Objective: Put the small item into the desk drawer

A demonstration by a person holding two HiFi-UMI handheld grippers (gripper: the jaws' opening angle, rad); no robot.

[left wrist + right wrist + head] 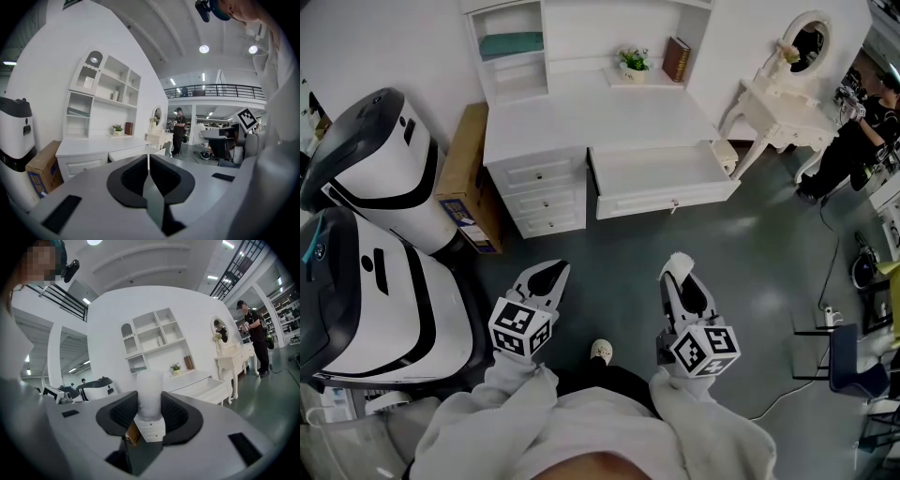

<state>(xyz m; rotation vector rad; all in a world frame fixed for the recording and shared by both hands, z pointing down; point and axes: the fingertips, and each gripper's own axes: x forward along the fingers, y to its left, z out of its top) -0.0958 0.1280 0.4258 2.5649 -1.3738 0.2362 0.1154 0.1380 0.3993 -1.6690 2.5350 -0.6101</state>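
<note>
The white desk (581, 108) stands ahead with its wide middle drawer (661, 173) pulled open; nothing shows inside it. My right gripper (678, 267) is held low over the dark floor, well short of the drawer, shut on a small white item (149, 390) with a frosted round top and a boxy base. In the right gripper view the drawer (206, 387) lies beyond the jaws, to the right. My left gripper (551, 272) is beside it, level with it, shut and holding nothing; in the left gripper view its jaws meet (148, 159) in front of the desk (101, 147).
Two large white-and-black machines (375, 169) (384, 300) stand on the left, with a cardboard box (467, 178) against the desk's side. A white vanity table (778, 112) and a person (862, 131) are at the right. A potted plant (633, 61) and a book (677, 58) sit at the desk's back.
</note>
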